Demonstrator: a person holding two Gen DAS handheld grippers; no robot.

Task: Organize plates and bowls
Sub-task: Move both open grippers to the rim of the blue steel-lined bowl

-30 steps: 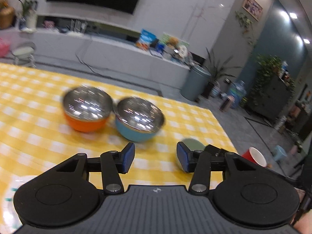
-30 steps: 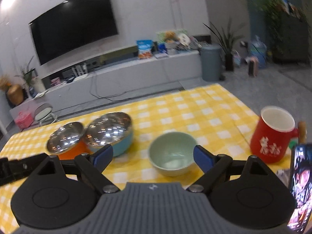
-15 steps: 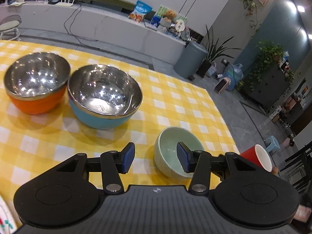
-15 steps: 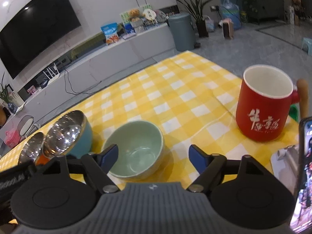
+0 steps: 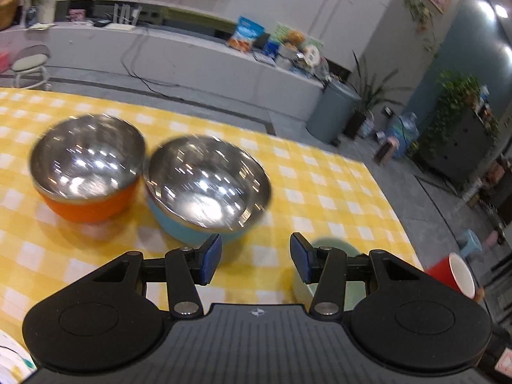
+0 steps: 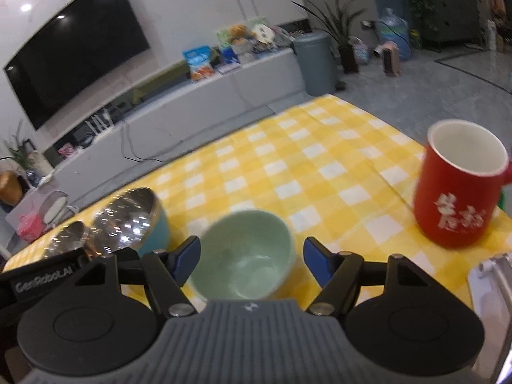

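Observation:
A pale green bowl (image 6: 246, 249) sits on the yellow checked tablecloth (image 6: 320, 166). My right gripper (image 6: 252, 256) straddles it with its jaws closing, and the blue pads stand just off the rim on either side. In the left wrist view my left gripper (image 5: 256, 257) is open with nothing between its fingers. A steel-lined blue bowl (image 5: 208, 188) lies just ahead of it, with a steel-lined orange bowl (image 5: 86, 172) to the left. The green bowl (image 5: 334, 244) shows partly behind the right finger. The blue bowl (image 6: 128, 220) and orange bowl (image 6: 62, 244) sit left of the green one.
A red mug (image 6: 460, 185) stands at the right, near the table's edge, also seen as the red mug (image 5: 454, 275). A patterned plate's rim (image 5: 9, 355) shows at bottom left. A metal stand (image 6: 489, 288) is at the right. The left gripper's body (image 6: 41, 278) is close by.
My right gripper has come down closer to the green bowl and its jaws have narrowed around it. The left gripper has shifted across the table, its jaws unchanged.

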